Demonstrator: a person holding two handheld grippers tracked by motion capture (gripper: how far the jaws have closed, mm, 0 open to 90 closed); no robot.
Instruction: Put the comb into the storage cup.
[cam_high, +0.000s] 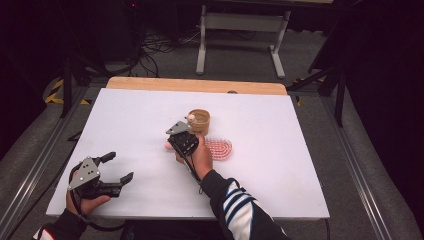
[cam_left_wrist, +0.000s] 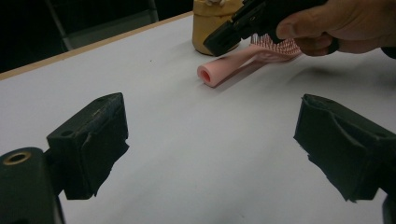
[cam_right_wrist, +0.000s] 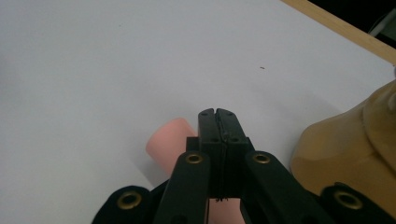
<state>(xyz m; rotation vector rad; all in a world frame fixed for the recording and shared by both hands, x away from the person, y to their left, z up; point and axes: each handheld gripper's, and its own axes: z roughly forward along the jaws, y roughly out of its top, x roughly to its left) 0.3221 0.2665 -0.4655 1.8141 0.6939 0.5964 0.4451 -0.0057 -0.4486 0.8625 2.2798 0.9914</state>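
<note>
A pink hairbrush (cam_high: 219, 148) is seen lying flat near the middle of the white bench (cam_high: 280, 165), its round hollow handle pointing toward the left edge and its bristled head just in front of a tan wooden cup (cam_high: 199, 121). The right gripper (cam_high: 183, 143) is held above the handle, close beside the cup. Its fingers (cam_right_wrist: 218, 122) are pressed fully together with nothing between them, and the handle end is seen just beneath them in the right gripper view. Whether the handle is touched cannot be told. The left gripper (cam_high: 114, 166) is held near the front left corner of the bench, well apart from the brush. Its fingers (cam_left_wrist: 88, 144) are spread wide and are empty.
</note>
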